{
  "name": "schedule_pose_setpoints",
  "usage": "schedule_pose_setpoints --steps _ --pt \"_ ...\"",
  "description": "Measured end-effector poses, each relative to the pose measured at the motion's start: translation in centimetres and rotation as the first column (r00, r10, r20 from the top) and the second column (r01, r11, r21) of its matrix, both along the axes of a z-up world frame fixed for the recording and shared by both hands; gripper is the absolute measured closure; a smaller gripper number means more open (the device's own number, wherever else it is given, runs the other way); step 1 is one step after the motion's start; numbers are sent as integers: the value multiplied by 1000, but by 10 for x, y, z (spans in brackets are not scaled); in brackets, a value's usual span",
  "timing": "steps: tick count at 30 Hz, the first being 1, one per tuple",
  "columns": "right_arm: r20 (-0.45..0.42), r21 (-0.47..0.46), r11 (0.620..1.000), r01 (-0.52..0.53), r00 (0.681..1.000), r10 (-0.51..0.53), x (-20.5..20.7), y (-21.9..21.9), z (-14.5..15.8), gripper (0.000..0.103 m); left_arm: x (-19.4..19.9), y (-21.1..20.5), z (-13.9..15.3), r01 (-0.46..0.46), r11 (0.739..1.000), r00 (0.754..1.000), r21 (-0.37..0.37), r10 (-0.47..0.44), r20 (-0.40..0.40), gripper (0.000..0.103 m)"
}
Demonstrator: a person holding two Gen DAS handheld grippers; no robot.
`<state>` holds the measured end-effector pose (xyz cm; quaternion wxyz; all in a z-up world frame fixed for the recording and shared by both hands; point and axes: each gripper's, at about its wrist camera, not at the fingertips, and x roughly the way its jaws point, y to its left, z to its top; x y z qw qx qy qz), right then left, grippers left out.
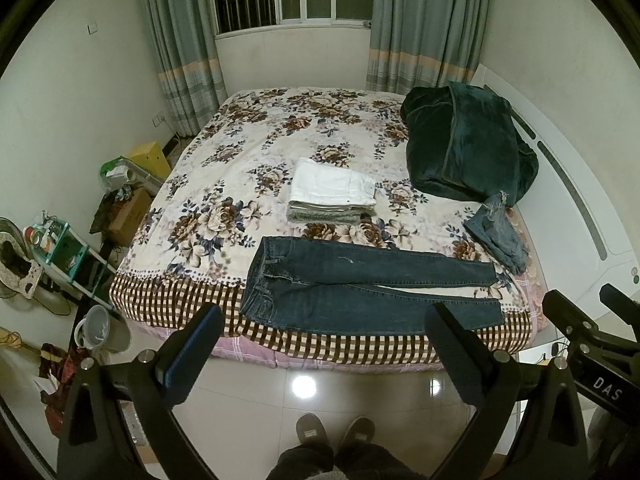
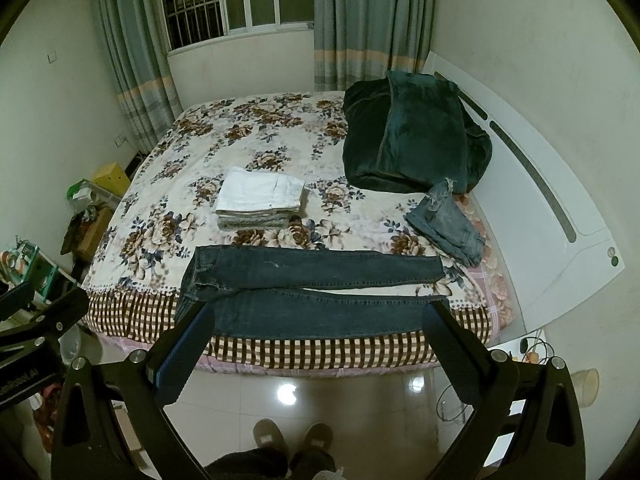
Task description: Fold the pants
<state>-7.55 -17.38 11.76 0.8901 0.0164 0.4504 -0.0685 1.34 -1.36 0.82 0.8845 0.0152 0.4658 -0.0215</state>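
Both tools, left (image 1: 324, 320) and right (image 2: 318, 320), hang spread apart, empty. Ahead lie the dark jeans (image 1: 360, 288) flat along the bed (image 1: 240, 168) edge; I'd pinch both ends of the near leg, then fold it evenly over the far leg.

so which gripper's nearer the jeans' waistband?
Left. The left gripper hangs nearer the dark jeans waistband end; the right gripper sits toward the cuffs.

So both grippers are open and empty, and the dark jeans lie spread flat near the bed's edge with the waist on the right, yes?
Nearly. The dark jeans lie flat near the bed's edge, but the waist is on the left and the leg ends on the right, as the left wrist view shows. The left gripper and right gripper are indeed open and empty.
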Motion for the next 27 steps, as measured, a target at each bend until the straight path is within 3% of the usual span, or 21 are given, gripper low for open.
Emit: schedule_pose_setpoints --steps 18,23,27 --pt "-4 5 1000 1 1000 -1 -1 9 -3 0 -1 2 -1 -11 1000 1000 0 11 5 0" --pt "8 20 999 49 999 -49 12 2 -18 0 25 4 -12 -96 995 994 36 95 45 0" --pt "-8 32 995 96 995 -95 45 -27 -53 0 68 1 -36 -178 982 983 59 175 57 0"
